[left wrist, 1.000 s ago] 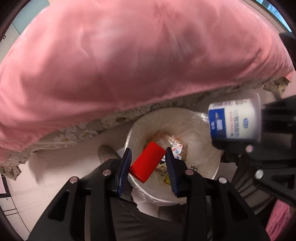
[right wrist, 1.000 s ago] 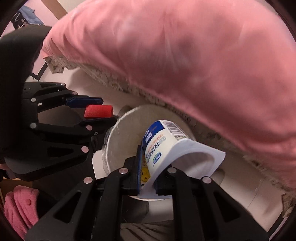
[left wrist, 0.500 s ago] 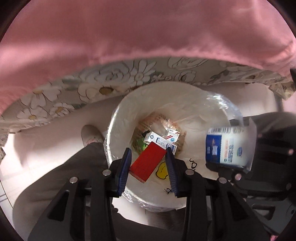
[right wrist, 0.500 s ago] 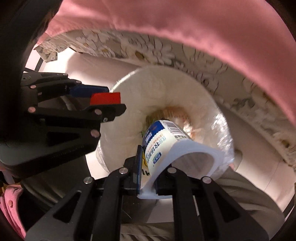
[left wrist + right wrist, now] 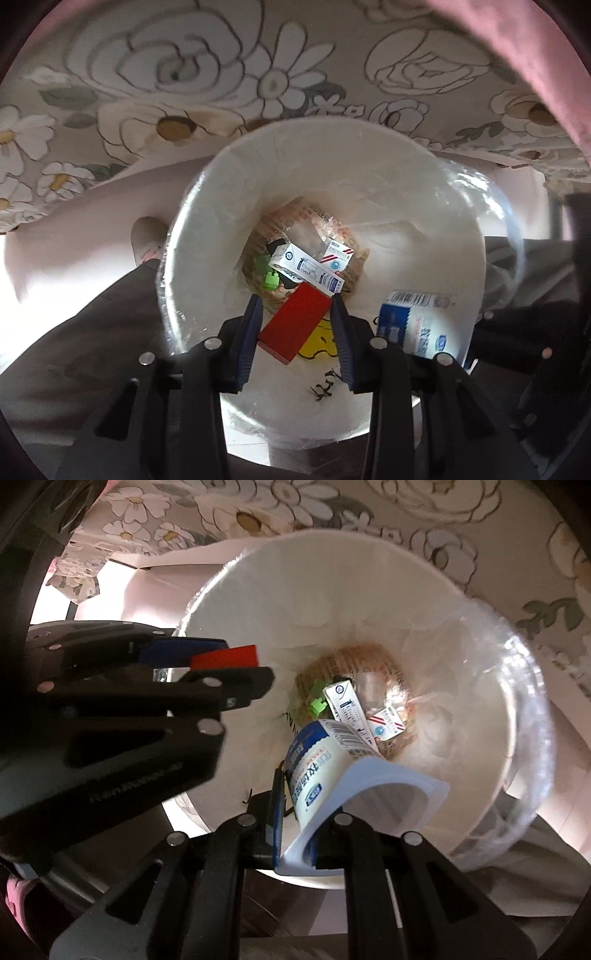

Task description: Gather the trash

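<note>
The left gripper (image 5: 297, 326) sits low in the centre of the left wrist view, its jaws clenched on a red box (image 5: 294, 325) that tilts from lower left to upper right over the mouth of the white bin (image 5: 207, 236). The bin is lined with a clear plastic bag (image 5: 495, 206) whose loose edge bulges at the right of the frame. Deep at the bin's bottom lie a white and blue carton (image 5: 306, 267), a smaller red-striped carton (image 5: 338, 254) and a green block (image 5: 271, 280).

At the lower right of this view the yogurt cup (image 5: 417, 325) shows only its blue and white printed side, with dark gripper parts behind it.

The right wrist view shows the right gripper (image 5: 295, 827) at lower centre, jaws grasping the cup (image 5: 325, 775) by its rim, the open mouth facing the camera, the cup held over the bin interior (image 5: 332, 602). The left gripper (image 5: 221, 664) enters from the left of the frame with the red box (image 5: 225, 657) seen edge-on.

Floral fabric (image 5: 184, 74) fills the top of both views; pink cloth (image 5: 535, 55) shows at upper right in the left view only.
</note>
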The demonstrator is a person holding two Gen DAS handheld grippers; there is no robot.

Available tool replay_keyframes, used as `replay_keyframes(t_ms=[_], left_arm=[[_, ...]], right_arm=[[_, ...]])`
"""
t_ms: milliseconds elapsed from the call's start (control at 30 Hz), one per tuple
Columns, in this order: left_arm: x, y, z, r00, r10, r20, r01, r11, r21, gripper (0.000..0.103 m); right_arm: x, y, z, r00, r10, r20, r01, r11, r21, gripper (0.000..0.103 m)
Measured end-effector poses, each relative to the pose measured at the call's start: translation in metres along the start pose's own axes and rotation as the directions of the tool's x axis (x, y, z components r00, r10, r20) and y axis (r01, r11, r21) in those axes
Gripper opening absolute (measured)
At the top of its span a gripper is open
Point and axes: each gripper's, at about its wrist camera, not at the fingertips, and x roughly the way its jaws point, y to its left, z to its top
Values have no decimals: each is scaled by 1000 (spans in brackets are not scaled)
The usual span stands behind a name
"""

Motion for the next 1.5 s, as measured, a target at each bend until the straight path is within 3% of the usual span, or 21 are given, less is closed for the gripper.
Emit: replay_keyframes(t_ms=[567, 633, 700, 867, 1167, 1500], left_arm=[[36, 4, 10, 996, -39, -84, 35, 998, -44, 41], [36, 6, 11, 995, -49, -85, 44, 997, -56, 46], [35, 7, 12, 995, -53, -84, 48, 997, -64, 48], [36, 7, 12, 995, -56, -88, 51, 997, -64, 48], [23, 5, 10, 996, -40, -73, 37, 998, -45, 48], [-23, -8, 3, 999, 22, 33, -23, 999, 40, 48]], right_arm=[[44, -27, 11, 993, 88, -72, -79, 990, 118, 15], [43, -29, 12, 995, 73, -64, -64, 989, 130, 35], [40, -32, 13, 997, 66, -46, -59, 988, 140, 45], [34, -32, 12, 996, 82, -24, -78, 986, 148, 45], [26, -23, 8, 999, 40, -16, -38, 994, 104, 45], [-17, -19, -4, 998, 2, 62, -6, 998, 65, 45]])
